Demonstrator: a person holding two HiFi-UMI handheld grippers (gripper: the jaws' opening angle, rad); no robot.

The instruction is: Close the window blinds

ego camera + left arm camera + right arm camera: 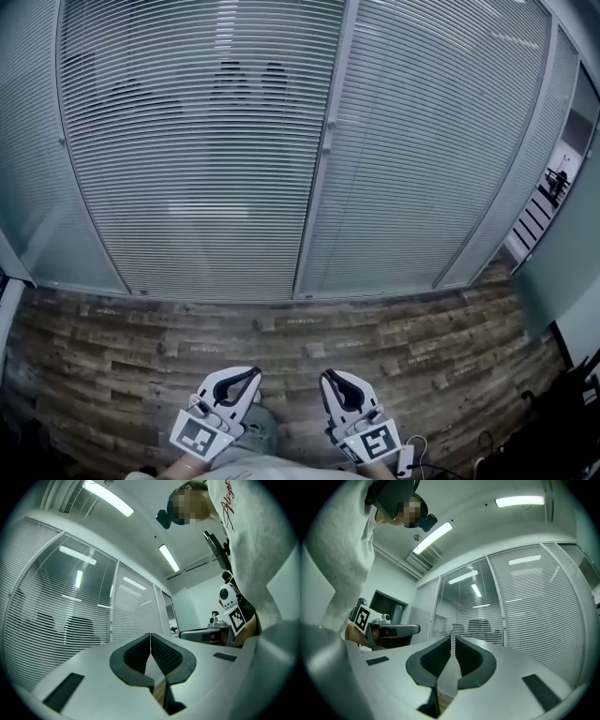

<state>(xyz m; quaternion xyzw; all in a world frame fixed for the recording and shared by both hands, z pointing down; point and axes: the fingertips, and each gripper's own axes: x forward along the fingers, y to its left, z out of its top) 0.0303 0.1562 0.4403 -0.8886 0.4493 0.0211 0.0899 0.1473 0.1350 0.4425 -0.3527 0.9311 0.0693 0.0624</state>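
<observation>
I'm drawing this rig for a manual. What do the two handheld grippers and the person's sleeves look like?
The left gripper and the right gripper are both white, their two curved jaws lined with black ribbed pads. Each carries a cube with black-and-white square markers. A thin pale cable loops beside the right one. The person wears a pale knitted sleeve.
</observation>
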